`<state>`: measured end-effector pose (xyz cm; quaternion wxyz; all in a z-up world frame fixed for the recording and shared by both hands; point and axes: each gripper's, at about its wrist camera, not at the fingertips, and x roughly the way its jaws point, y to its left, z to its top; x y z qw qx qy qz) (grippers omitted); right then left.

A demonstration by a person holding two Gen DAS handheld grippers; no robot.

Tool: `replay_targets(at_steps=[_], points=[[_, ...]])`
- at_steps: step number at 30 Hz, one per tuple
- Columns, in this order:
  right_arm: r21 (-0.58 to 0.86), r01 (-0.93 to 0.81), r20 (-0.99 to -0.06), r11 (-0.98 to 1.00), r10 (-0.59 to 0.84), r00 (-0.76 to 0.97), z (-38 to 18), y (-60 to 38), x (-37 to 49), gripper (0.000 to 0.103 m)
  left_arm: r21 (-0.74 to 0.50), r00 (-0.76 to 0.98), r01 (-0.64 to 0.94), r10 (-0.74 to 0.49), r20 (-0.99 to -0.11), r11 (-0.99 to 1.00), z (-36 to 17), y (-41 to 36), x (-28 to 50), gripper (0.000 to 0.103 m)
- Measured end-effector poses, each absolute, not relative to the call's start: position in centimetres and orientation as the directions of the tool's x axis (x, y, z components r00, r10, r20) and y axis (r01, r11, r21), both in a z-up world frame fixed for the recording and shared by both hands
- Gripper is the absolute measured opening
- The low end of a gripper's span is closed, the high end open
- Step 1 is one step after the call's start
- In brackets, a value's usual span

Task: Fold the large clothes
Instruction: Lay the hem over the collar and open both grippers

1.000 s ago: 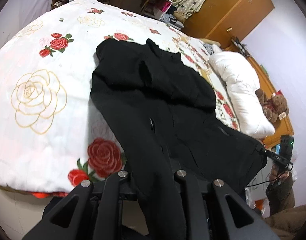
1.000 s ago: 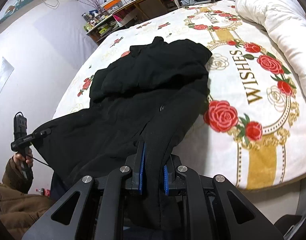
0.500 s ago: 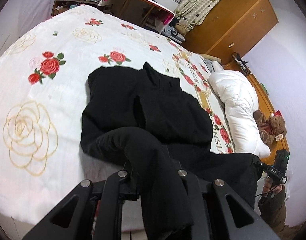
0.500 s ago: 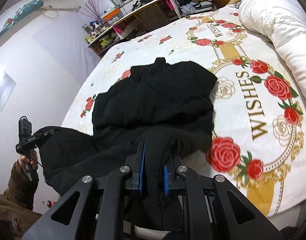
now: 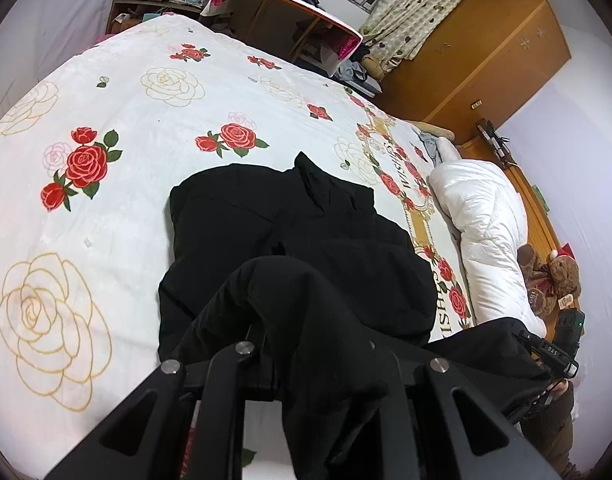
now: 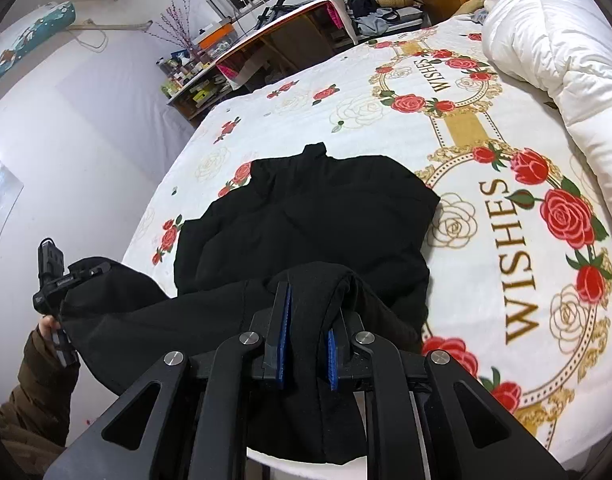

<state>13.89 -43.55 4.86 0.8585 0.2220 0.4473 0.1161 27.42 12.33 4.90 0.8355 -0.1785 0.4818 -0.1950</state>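
Observation:
A large black jacket (image 5: 290, 232) lies on the rose-print bedspread (image 5: 118, 216), collar toward the far side; it also shows in the right wrist view (image 6: 321, 216). My left gripper (image 5: 317, 344) is shut on the jacket's lower hem and holds it raised; cloth drapes over its fingers and hides the tips. My right gripper (image 6: 306, 320) is shut on the other end of the hem, with black cloth pinched between its blue pads (image 6: 284, 340). The lifted hem hangs between the two grippers above the jacket's lower part. The other gripper shows at the edge of each view.
A white duvet (image 5: 485, 232) lies rolled along the right side of the bed, with teddy bears (image 5: 553, 280) by it. A desk and shelves (image 5: 266, 12) stand beyond the far edge, a wooden wardrobe (image 5: 485, 52) at the back right.
Both grippers have lifted the hem and carried it forward over the bed toward the collar. The jacket's lower part has come up off the bed edge and now doubles over itself.

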Motion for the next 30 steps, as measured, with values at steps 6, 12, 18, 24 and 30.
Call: replay_targets(at_steps=[6, 12, 18, 24, 30], points=[[0.506, 0.025, -0.714, 0.862, 0.403, 0.572, 4.5, -44.4, 17.2, 0.015, -0.501, 0.459, 0.126, -0.498, -0.736, 0.856, 4.6, 12.2, 30.7, 0.017], [0.5, 0.046, -0.728, 0.865, 0.39, 0.564, 4.0, -44.9, 20.9, 0.015, -0.508, 0.456, 0.102, -0.494, -0.741, 0.856, 3.9, 11.7, 34.4, 0.017], [0.505, 0.062, -0.737, 0.861, 0.393, 0.55, 3.1, -45.6, 24.3, 0.015, -0.498, 0.444, 0.091, -0.482, -0.755, 0.863, 3.1, 10.8, 38.1, 0.018], [0.486, 0.084, -0.759, 0.87, 0.373, 0.533, 1.7, -45.8, 27.6, 0.015, -0.475, 0.43, 0.055, -0.45, -0.783, 0.878, 1.1, 9.8, 41.6, 0.018], [0.444, 0.139, -0.806, 0.885, 0.327, 0.492, -0.7, -45.6, 31.4, 0.015, -0.411, 0.402, 0.005, -0.379, -0.834, 0.911, -2.2, 8.5, 45.1, 0.018]])
